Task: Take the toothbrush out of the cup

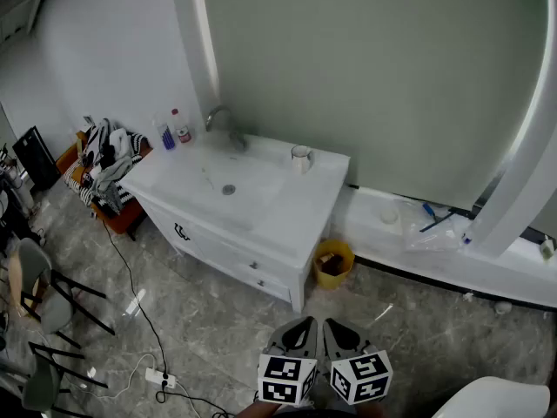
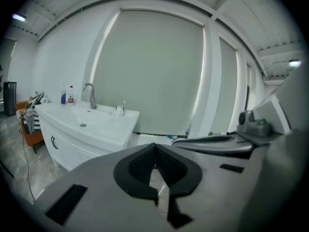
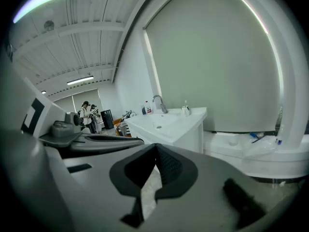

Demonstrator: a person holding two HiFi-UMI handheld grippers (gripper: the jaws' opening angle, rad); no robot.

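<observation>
A small white cup (image 1: 301, 157) stands at the back right corner of the white vanity (image 1: 287, 225), by the wall. The toothbrush (image 3: 185, 102) shows as a thin stem rising from the cup (image 3: 185, 110) in the right gripper view; the cup (image 2: 119, 110) is tiny in the left gripper view. Both grippers hang side by side over the floor, well short of the vanity. My left gripper (image 1: 305, 321) (image 2: 155, 146) is shut and empty. Next to it my right gripper (image 1: 332, 323) (image 3: 155, 146) has its jaw tips together, holding nothing.
A faucet (image 1: 228, 125) and two bottles (image 1: 172, 132) sit at the basin's back. A yellow bin (image 1: 333, 263) stands beside the vanity. An orange seat with clothes (image 1: 104, 171), folding chairs (image 1: 43, 307) and a power strip with its cable (image 1: 159, 377) lie left. A white ledge (image 1: 435, 233) runs right.
</observation>
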